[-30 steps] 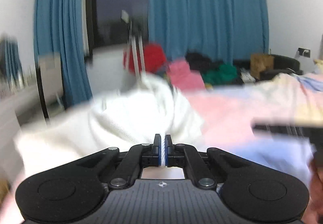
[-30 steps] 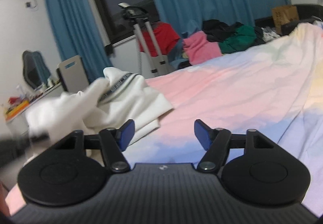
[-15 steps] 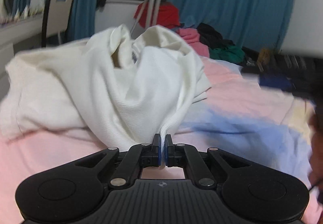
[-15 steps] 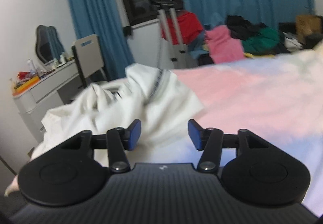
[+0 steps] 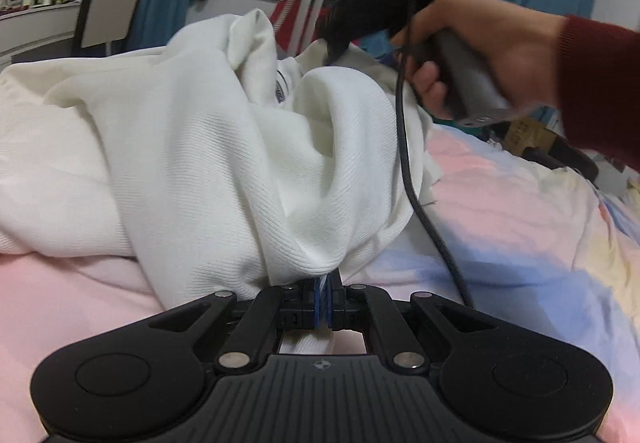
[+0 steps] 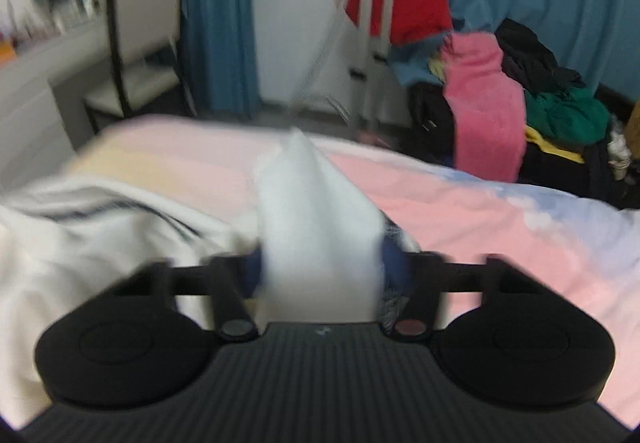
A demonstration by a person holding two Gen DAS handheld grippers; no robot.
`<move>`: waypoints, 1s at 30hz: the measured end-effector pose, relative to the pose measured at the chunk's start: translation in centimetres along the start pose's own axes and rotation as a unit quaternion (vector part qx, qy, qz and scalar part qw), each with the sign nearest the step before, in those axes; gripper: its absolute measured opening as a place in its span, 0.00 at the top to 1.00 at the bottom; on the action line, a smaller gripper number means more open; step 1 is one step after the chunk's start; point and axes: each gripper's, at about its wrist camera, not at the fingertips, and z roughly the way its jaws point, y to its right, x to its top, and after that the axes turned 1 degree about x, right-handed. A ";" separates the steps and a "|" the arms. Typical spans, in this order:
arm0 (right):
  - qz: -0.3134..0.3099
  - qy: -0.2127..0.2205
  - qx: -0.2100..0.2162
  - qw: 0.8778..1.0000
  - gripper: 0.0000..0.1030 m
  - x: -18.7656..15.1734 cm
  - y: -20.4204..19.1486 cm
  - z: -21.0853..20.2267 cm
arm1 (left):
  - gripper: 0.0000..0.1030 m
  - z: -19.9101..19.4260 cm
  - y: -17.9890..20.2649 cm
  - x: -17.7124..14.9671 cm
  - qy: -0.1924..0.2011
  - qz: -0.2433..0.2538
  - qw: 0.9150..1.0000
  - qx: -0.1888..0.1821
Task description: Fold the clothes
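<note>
Between the blue pads of our left gripper (image 5: 325, 297) we have a pinch of the white ribbed-knit garment (image 5: 192, 147), jaws clamped tight on a gathered edge, exactly as they were a second ago. The fabric fans up and away from that pinch into a rumpled mound that lies on the pastel pink, blue and yellow bedsheet (image 5: 520, 227), near the bed's edge.

The news is on the other side. Half a second ago our right gripper (image 6: 320, 271) was hanging open over the sheet with nothing in it; now a peak of white cloth stands between its fingers, filling the gap. The wrist picture is blurred, and the jaws look wide apart with the cloth bunched between, so we cannot tell whether they have closed on it yet. From the left wrist view we see the person's hand (image 5: 480, 47) in a dark red sleeve (image 5: 600, 83) driving that gripper down into the top of the mound, its black cable (image 5: 412, 171) trailing across the knit.

What that means for us: the garment is still bunched, not flat and not folded, but it now has a second contact point. We judge that two holds would let us lift and spread it.

Further out sit the blue curtains (image 6: 216, 23) and the heap of red, pink, black and green clothes (image 6: 500, 83).
</note>
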 end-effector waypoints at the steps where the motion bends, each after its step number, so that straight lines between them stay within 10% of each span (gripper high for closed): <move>1: -0.006 -0.013 -0.020 1.000 0.90 0.3 0.1 0.9 | 0.97 0.1 -0.1 0.0 0.002 0.000 1.000 -0.005; 9: 0.125 0.071 -0.073 0.987 0.92 1.3 8.2 -2.5 | 0.97 -1.3 -0.5 0.2 0.057 0.005 0.997 -0.055; 20: 0.324 0.153 -0.025 0.933 0.92 -15.1 18.5 -12.0 | 0.97 -1.1 -1.2 0.5 0.059 -0.010 0.996 -0.061; 27: 0.421 0.087 -0.007 0.903 0.92 -25.0 21.7 -20.0 | 0.97 -3.6 -0.2 0.4 0.081 0.022 0.994 -0.068; 30: 0.497 0.014 0.022 0.867 0.91 -28.6 23.5 -20.5 | 0.97 -4.7 0.4 0.0 0.077 0.026 0.995 -0.065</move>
